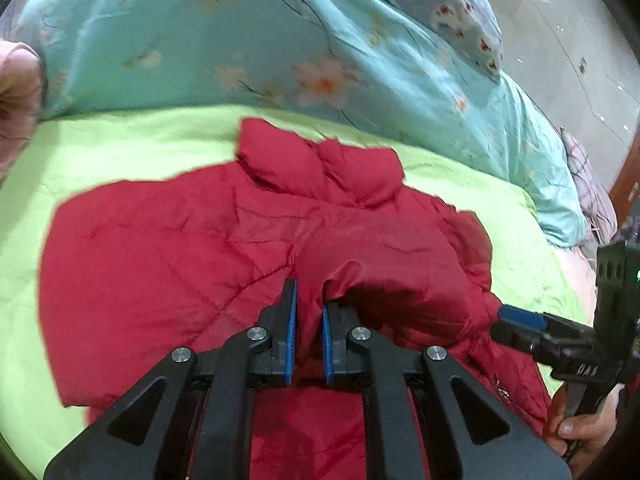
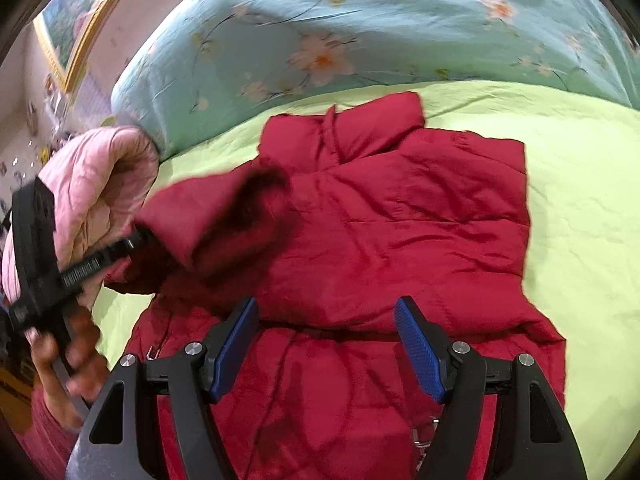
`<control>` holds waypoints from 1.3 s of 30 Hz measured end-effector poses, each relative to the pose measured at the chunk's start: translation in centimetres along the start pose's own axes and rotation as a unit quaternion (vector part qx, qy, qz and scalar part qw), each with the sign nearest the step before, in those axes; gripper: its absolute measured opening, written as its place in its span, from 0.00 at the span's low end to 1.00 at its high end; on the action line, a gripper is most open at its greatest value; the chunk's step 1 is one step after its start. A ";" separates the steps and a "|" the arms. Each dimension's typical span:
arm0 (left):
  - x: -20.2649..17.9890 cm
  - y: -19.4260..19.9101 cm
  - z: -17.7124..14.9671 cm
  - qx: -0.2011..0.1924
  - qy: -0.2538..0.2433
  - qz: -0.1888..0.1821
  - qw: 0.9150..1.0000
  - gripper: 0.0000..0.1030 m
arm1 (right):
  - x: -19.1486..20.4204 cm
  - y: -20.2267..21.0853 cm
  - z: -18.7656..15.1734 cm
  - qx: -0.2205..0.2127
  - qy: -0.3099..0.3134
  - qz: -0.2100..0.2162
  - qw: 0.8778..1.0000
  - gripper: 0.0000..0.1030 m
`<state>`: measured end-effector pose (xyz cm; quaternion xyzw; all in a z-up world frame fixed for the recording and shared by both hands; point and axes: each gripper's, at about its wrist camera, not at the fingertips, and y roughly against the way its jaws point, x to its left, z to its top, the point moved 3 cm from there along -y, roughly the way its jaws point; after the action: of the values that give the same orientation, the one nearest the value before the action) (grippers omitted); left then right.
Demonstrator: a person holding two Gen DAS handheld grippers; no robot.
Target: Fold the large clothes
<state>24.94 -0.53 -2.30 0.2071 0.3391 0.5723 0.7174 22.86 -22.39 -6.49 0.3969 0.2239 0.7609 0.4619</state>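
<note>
Nearest my left wrist camera are the blue pads of my left gripper (image 1: 309,300), drawn close together and pinching a fold of the red padded jacket (image 1: 168,264), at what looks like the cuff end of a sleeve (image 1: 384,264). The sleeve rises off the jacket's body toward the pads (the right wrist view shows it as a lifted, blurred tube of red cloth leading to the gripper).

My right gripper (image 2: 326,312) stands wide, nothing between its blue pads (image 2: 420,350), hanging just above the jacket's lower half. In the left view it shows at the right edge, one pad close to the jacket's right side; I cannot tell whether it touches the cloth. My hand (image 1: 580,430) wraps its handle there. My other hand (image 2: 70,354) grips the left tool at the left edge of the right view.

The jacket lies spread on a lime-green bedcover (image 1: 120,148), collar (image 2: 360,128) at the far end and hem at the near end. A metal zipper pull (image 2: 426,438) glints near the hem. Beyond the collar, along the far side of the bed, is a bulky turquoise floral quilt (image 1: 224,36), with a white cloth printed in red and blue (image 1: 448,4) on top of it at the right. A pink quilted garment (image 2: 100,184) sits at the left, against the quilt.
</note>
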 end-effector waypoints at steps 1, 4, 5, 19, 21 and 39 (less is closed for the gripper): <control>-0.5 -0.5 -0.3 0.003 0.001 -0.001 1.000 0.08 | -0.6 0.0 0.1 0.001 -0.010 0.005 1.000 0.70; -1.2 -1.2 -0.9 0.012 0.010 -0.010 1.000 0.08 | -1.5 -0.4 0.2 0.007 -0.034 0.026 0.999 0.70; -1.3 -1.3 -1.1 0.013 0.009 -0.009 1.000 0.08 | -1.6 -0.6 0.3 0.009 -0.041 0.034 0.999 0.70; -1.3 0.1 -3.3 0.042 -0.024 -0.021 0.999 0.28 | 0.3 -6.9 2.4 0.048 -0.107 0.124 0.985 0.07; -1.1 1.4 -3.7 0.038 -0.026 -0.034 0.998 0.38 | 0.3 -6.9 2.6 0.041 -0.105 0.116 0.987 0.04; 6.9 2.1 -0.6 -0.003 0.049 0.039 0.998 0.41 | -3.3 1.6 6.1 -0.057 -0.039 0.006 0.998 0.03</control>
<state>23.85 6.62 -3.00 0.1899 0.3642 0.6101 0.6775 27.78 -26.26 -3.11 0.4011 0.1596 0.7588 0.4877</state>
